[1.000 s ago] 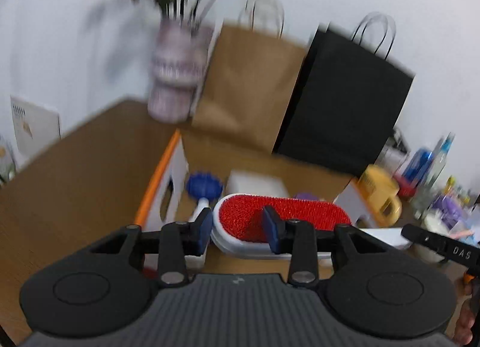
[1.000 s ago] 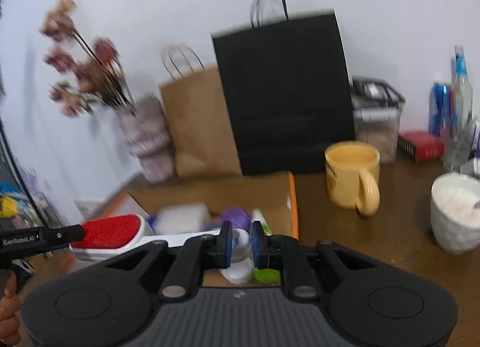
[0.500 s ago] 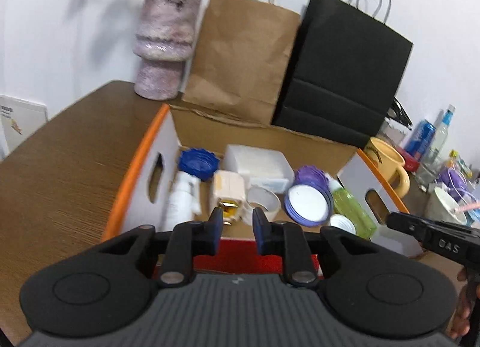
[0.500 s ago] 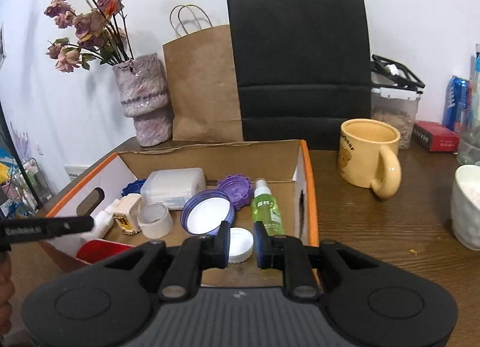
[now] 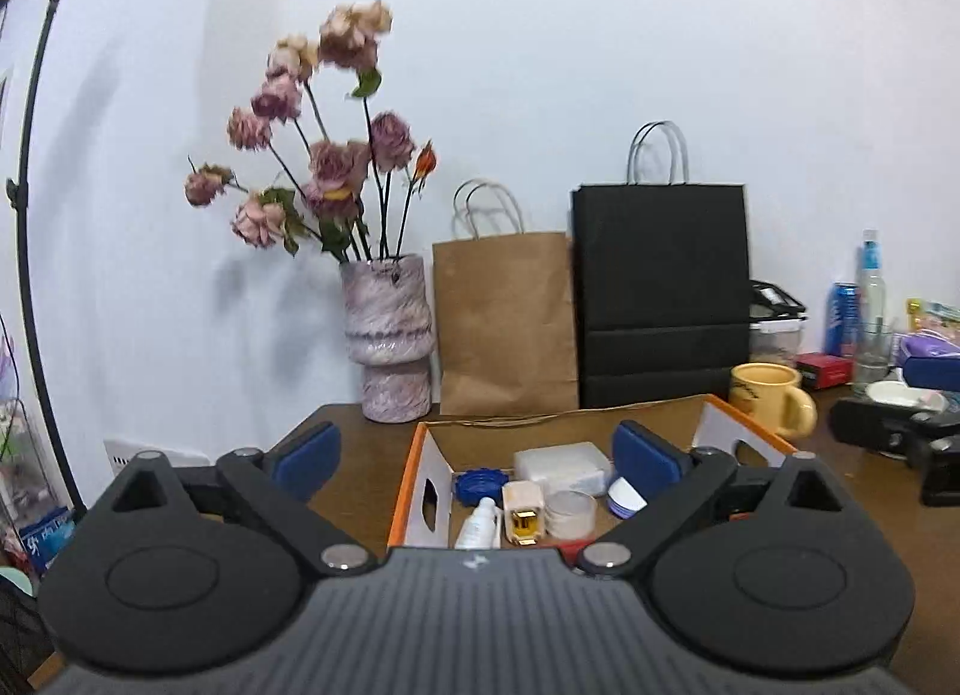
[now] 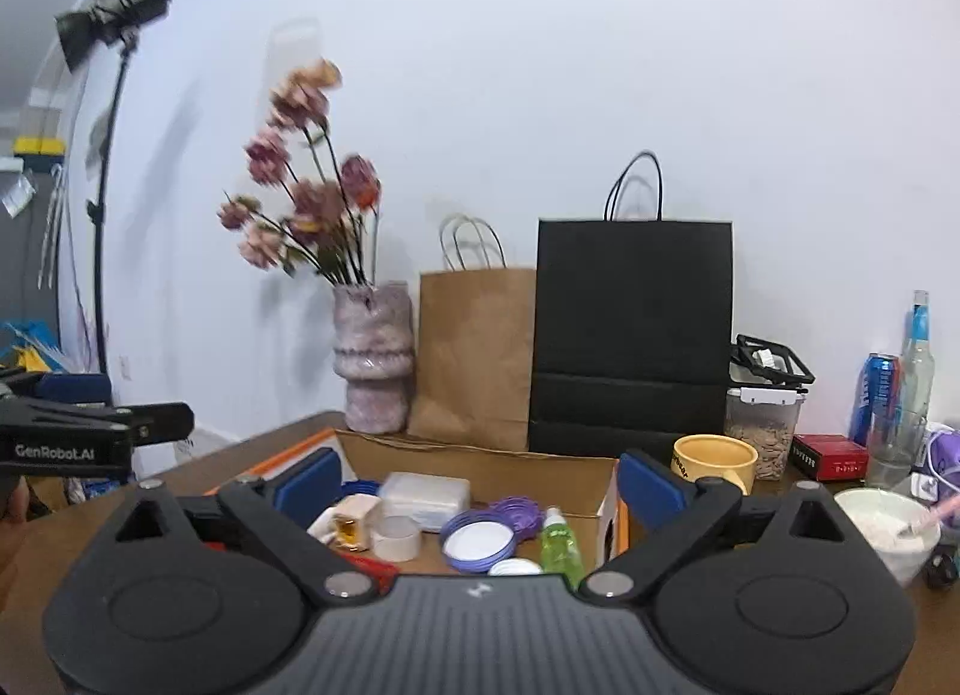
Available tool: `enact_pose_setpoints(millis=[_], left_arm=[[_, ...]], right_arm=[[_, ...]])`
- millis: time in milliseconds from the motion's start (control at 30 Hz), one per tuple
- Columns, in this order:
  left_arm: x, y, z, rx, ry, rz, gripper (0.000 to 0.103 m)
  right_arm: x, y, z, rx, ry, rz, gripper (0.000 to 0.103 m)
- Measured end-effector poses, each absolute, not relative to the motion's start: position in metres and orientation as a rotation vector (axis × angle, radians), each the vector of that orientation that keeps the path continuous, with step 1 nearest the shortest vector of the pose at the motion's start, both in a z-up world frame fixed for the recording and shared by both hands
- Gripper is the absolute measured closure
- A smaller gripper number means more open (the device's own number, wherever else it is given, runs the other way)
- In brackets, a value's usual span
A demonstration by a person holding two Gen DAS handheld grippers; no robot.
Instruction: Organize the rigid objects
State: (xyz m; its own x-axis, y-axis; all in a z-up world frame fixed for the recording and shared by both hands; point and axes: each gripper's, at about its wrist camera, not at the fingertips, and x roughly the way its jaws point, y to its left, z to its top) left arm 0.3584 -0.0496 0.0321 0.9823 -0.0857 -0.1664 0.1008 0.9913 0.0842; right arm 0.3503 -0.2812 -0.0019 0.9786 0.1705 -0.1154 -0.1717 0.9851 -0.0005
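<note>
An orange-rimmed cardboard box (image 5: pixel 414 473) stands on the brown table just ahead of both grippers. It holds a white plastic container (image 5: pixel 561 464), a blue lid (image 5: pixel 477 485), a white bottle (image 5: pixel 480 524), a tape roll (image 6: pixel 396 539), a purple lid (image 6: pixel 480 542) and a green spray bottle (image 6: pixel 558 545). A red lint brush (image 6: pixel 366 563) lies at the box's near edge, mostly hidden behind the gripper body. My left gripper (image 5: pixel 477 458) and my right gripper (image 6: pixel 480 480) hang in front of the box. Their jaws are opening wide, and nothing sits between the pads.
A vase of dried roses (image 5: pixel 393 335), a brown paper bag (image 5: pixel 504 323) and a black paper bag (image 5: pixel 660 293) line the wall behind the box. To the right are a yellow mug (image 6: pixel 714 461), a white bowl (image 6: pixel 888 527), a food container (image 6: pixel 762 431), cans and bottles. A light stand (image 6: pixel 102 215) rises at the left.
The red brush, carried between the two grippers, now lies in the box. Both grippers have drawn back from the box, levelled out and opened from shut to wide.
</note>
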Motion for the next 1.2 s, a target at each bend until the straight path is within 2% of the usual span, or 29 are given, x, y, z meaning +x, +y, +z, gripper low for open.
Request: enact_pose_setpoints(millis=[100,467,700,933,1200], left_arm=[[0.33,-0.051,0.031,0.096,0.143,-0.074,0.0],[0.256,-0.035,0.046,0.021,0.103,-0.069,0.0],[0.181,-0.013,0.042,-0.032,0.135,-0.066,0.0],[0.093,0.005,0.025,-0.061,0.142,-0.04,0.0],[0.028,0.007,-0.007,-0.035,0.242,-0.038,0.0]], right_arm=[[0.325,-0.281,-0.007,0.024,0.086,0.148,0.002],[0.244,-0.276,0.004,0.029,0.055,0.121,0.001],[0.167,-0.262,-0.008,0.017,0.07,0.133,0.0],[0.095,-0.249,-0.028,0.06,0.121,0.178,0.0],[0.009,-0.234,-0.036,0.033,0.095,0.147,0.0]])
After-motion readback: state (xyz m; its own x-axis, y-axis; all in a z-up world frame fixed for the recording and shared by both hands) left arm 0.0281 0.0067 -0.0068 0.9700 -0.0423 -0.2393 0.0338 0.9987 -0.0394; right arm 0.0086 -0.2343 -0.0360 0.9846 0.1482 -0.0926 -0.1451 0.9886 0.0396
